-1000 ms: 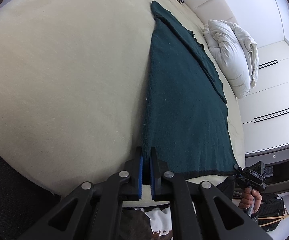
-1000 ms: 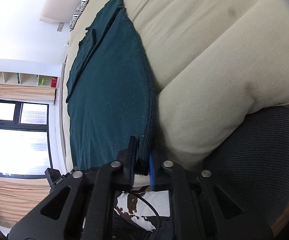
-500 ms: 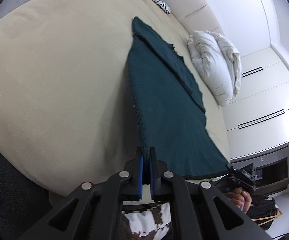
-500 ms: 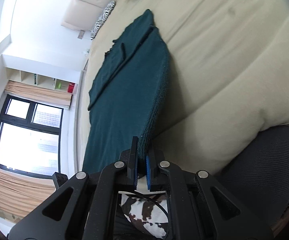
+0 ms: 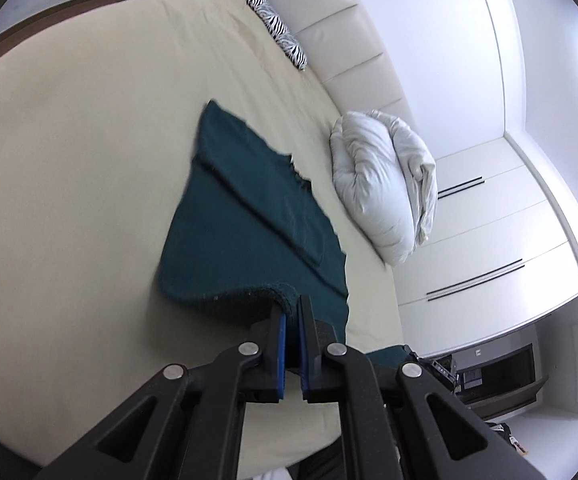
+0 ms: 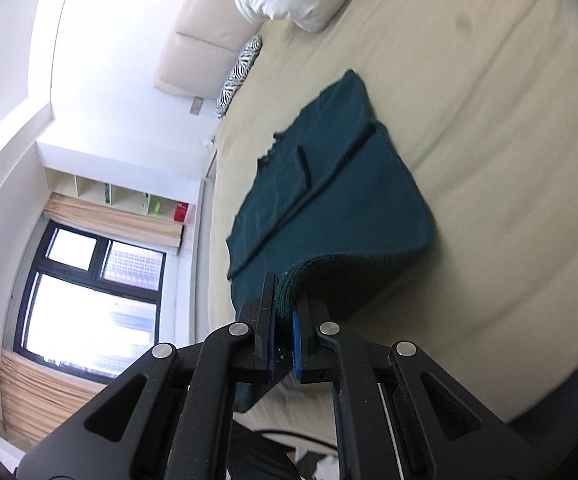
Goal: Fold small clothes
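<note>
Cloth (image 5: pixel 245 236) pinched at both near corners, lifted off the bed (image 5: pixel 69 152).
My left tongs (image 5: pixel 292 322) are closed tight on the near hem corner, blue pads nearly touching with fabric between them; my right tongs (image 6: pixel 285 312) are clamped on a thick bunch of the other hem corner (image 6: pixel 289 284). The dark green cloth (image 6: pixel 329 184) curls up from the cream bed (image 6: pixel 489 140) at the near edge, and its far part lies flat with a folded strip on top. White duvet (image 5: pixel 385 188) is bundled near the headboard (image 5: pixel 353 40), with a zebra pillow (image 5: pixel 281 32) further along.
</note>
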The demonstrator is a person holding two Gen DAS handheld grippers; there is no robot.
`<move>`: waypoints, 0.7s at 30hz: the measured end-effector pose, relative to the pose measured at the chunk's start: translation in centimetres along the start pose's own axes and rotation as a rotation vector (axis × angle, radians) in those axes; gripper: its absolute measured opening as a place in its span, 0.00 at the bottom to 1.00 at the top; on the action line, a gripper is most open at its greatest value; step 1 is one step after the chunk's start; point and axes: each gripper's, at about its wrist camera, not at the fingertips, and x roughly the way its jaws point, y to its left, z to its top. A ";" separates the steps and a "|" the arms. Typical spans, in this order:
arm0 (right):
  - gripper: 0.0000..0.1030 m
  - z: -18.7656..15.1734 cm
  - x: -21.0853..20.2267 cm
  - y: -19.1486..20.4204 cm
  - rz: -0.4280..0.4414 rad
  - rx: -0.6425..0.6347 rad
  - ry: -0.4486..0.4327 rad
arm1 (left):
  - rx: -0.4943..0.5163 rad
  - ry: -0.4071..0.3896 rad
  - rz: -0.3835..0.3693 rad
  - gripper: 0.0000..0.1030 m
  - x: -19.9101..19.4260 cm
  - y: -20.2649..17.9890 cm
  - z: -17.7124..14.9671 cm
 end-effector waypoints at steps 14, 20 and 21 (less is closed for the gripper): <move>0.05 14.9 11.3 3.7 -0.086 -0.049 -0.073 | -0.041 -0.069 0.031 0.06 10.3 0.4 13.7; 0.05 19.6 17.2 3.0 -0.160 -0.063 -0.084 | -0.046 -0.065 0.107 0.06 15.3 1.9 18.4; 0.05 20.5 18.2 2.7 -0.173 -0.060 -0.088 | -0.047 -0.063 0.114 0.06 15.9 2.1 18.9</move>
